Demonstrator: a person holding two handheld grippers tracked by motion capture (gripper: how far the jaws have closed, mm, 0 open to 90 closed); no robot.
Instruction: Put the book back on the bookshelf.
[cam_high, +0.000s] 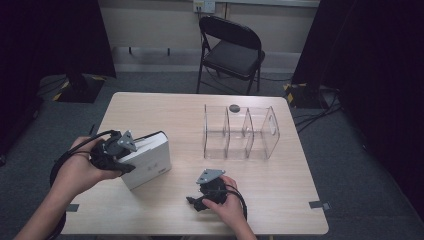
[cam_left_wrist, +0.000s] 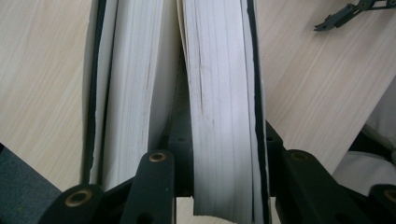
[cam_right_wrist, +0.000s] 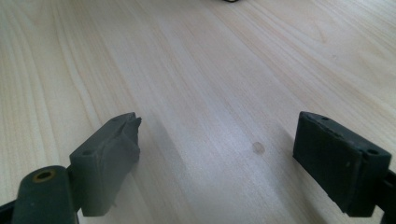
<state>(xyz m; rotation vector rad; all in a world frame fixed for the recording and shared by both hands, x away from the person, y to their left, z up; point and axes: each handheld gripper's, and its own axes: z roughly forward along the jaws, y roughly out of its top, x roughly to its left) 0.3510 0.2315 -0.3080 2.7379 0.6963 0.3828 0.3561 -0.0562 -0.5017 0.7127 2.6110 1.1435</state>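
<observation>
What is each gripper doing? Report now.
Left gripper: shut on the thick white book with black covers.
Right gripper: open, holding nothing, over the pale wooden table.

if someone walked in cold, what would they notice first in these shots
Most likely the thick white book at the table's near left, with the left gripper shut on part of its pages; the left gripper view shows the page block split around one jaw. Next, the clear plastic divider rack standing toward the far right of the table. The right gripper rests low at the near edge, jaws wide open over bare wood.
</observation>
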